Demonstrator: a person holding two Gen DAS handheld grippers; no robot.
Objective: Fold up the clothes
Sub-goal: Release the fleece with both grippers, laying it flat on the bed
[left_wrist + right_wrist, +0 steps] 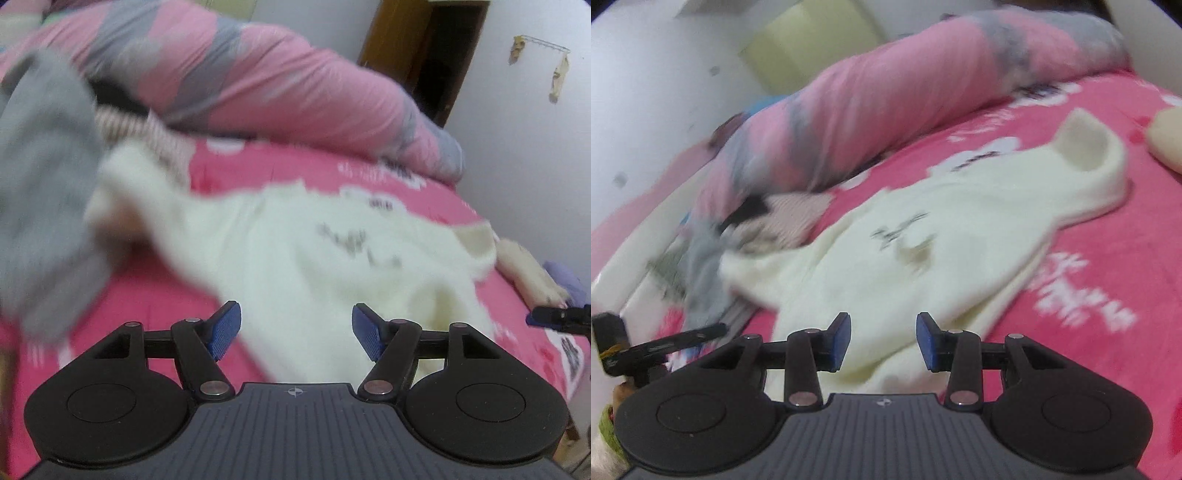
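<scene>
1. Left gripper (295, 332) jaws stand wide, empty; right gripper (883, 341) jaws part-open, empty, above the hem.
2. Cream fleece sweater (923, 240) lies rumpled on the pink printed bedsheet (1089, 258); a one-layer pinch would likely skew the fold.
3. Grey garment (44, 177) overlaps its far edge: snag risk.
4. Puffy pink-grey quilt (240, 74) behind.

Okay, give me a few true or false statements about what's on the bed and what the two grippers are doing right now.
1. A cream sweater lies spread on the pink bedsheet. True.
2. The left gripper is clamped on the sweater. False: its jaws stand apart, nothing between them.
3. The right gripper holds a grey garment. False: its jaws are open and empty.
4. A rolled pink and grey quilt lies beyond the sweater. True.
5. The sweater bears a dark print. True.
</scene>
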